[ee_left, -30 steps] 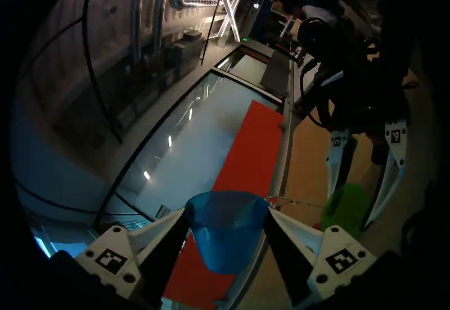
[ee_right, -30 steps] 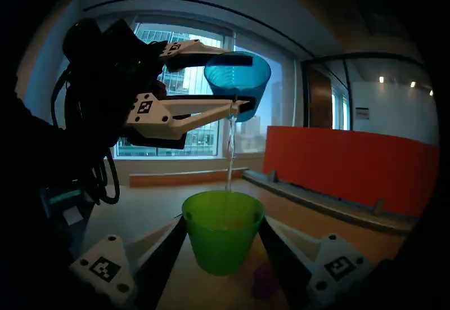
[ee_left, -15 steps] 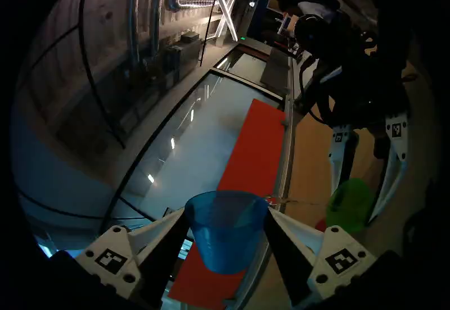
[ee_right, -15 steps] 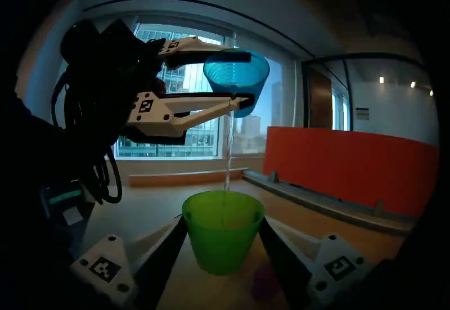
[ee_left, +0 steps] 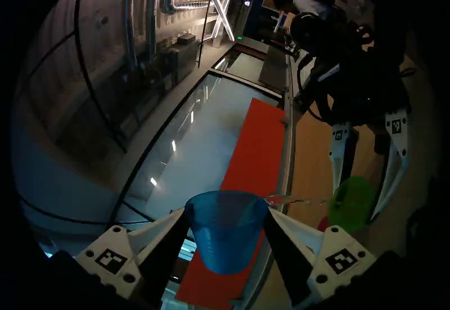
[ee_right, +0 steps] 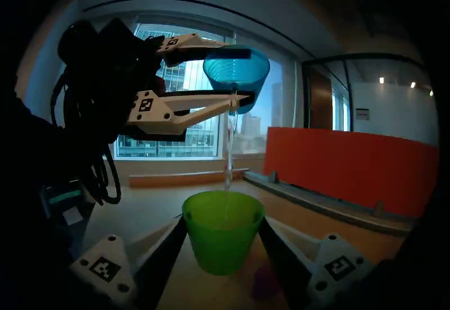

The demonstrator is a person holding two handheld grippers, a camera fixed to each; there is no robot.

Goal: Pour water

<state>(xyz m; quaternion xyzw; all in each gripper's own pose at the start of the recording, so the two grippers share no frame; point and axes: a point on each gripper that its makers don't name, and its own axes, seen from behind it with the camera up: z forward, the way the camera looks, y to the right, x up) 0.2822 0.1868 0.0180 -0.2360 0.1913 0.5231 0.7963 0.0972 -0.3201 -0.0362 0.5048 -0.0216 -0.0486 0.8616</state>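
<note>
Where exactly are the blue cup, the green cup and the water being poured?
Blue translucent plastic cup (ee_right: 236, 76): right gripper view, its ribbed side wall.
Green translucent plastic cup (ee_right: 223, 242): right gripper view, its front wall.
Thin stream of water (ee_right: 229, 147): right gripper view, mid-fall.

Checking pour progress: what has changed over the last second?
The left gripper tipped the blue cup slightly further and lifted it a touch; the water stream thinned, then thickened again, falling into the green cup. The right gripper keeps the green cup where it was; both grips unchanged.
</note>
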